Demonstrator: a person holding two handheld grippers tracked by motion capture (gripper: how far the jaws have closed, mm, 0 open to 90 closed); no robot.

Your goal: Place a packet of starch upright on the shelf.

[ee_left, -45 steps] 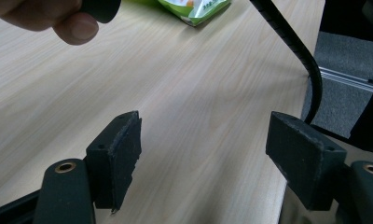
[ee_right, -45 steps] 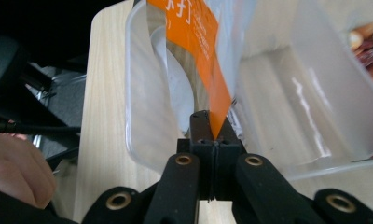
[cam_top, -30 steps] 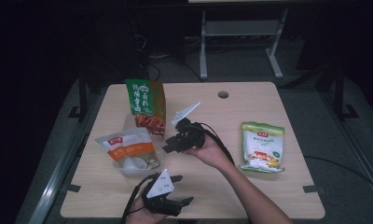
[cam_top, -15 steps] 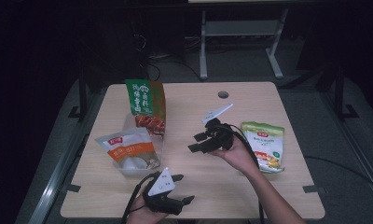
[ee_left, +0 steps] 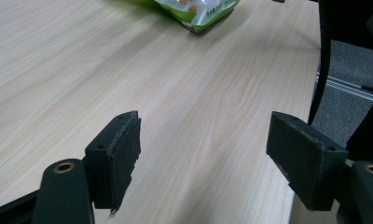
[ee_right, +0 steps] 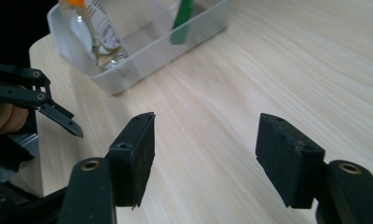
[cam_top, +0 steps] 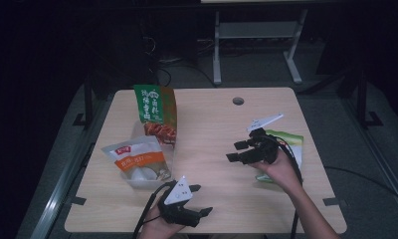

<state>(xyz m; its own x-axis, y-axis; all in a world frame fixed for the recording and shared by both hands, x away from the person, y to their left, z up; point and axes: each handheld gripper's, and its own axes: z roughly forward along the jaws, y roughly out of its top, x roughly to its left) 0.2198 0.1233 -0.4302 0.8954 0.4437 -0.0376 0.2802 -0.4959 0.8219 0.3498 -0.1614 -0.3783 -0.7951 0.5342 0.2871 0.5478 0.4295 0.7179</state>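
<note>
A clear plastic bin (cam_top: 137, 182) stands at the table's left and holds an upright green snack bag (cam_top: 152, 104) and an orange-and-white bag (cam_top: 137, 159). A green-and-white bag (cam_top: 287, 137) lies flat at the right, partly hidden by the person's right hand. Just left of that bag, my right gripper (cam_top: 232, 151) points left; its jaws have just been opening and stand open over bare wood (ee_right: 205, 154). Near the front edge my left gripper (cam_top: 203, 199) rests open, with nothing between its jaws (ee_left: 212, 154).
The wooden table (cam_top: 207, 124) has a round cable hole (cam_top: 238, 101) near its far edge. A metal stand (cam_top: 256, 35) is on the dark floor behind it. In the right gripper view, the bin's wall (ee_right: 142, 70) is ahead to the left.
My right gripper has moved right, from beside the green bag in the bin to the green-and-white bag, and its jaws have widened. The left gripper has stayed put.
</note>
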